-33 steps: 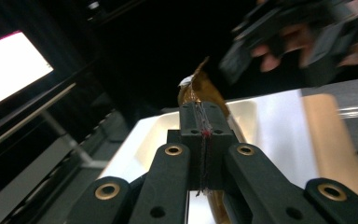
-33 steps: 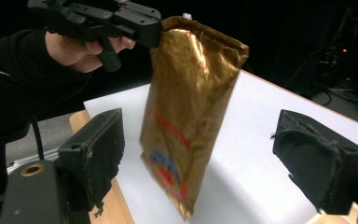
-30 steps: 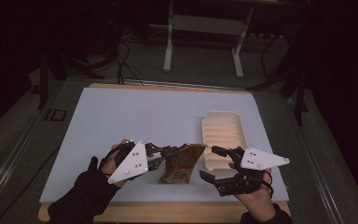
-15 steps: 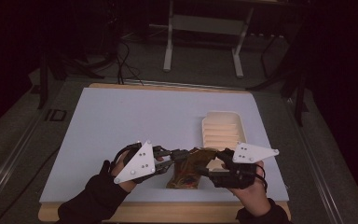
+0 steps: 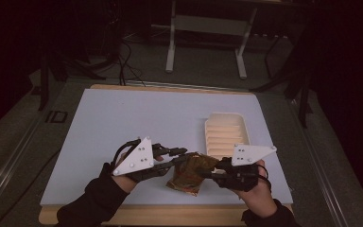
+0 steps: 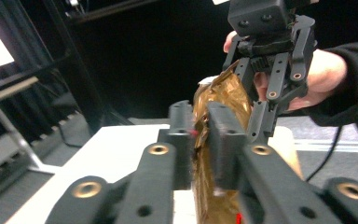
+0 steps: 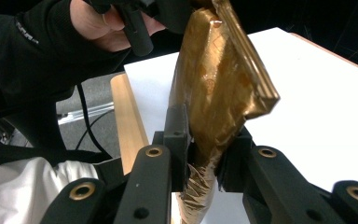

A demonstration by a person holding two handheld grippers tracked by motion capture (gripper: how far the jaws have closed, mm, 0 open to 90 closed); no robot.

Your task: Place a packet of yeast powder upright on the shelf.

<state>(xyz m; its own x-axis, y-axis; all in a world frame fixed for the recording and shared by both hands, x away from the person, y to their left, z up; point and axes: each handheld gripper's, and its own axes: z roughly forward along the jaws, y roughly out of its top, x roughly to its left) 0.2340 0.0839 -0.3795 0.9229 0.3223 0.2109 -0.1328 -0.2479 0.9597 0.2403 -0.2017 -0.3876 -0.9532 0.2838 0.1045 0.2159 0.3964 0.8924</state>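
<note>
Now the right gripper point(image 5: 208, 173) has just closed its jaws on the crinkled golden-brown foil packet point(image 5: 189, 171), previously held only between the left gripper's point(image 5: 183, 156) pinching, slightly loosening jaws, so tearing it open appears next.

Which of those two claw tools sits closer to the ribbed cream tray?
The right gripper, whose hand lies just below the tray. The left gripper holds the brown packet from the far side.

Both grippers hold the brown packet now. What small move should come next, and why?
Probably pull the two ends gently apart to tear it open. The left gripper and the right gripper, whose jaws have just been closing, each pinch the brown packet, lifted beside the cream tray.
</note>
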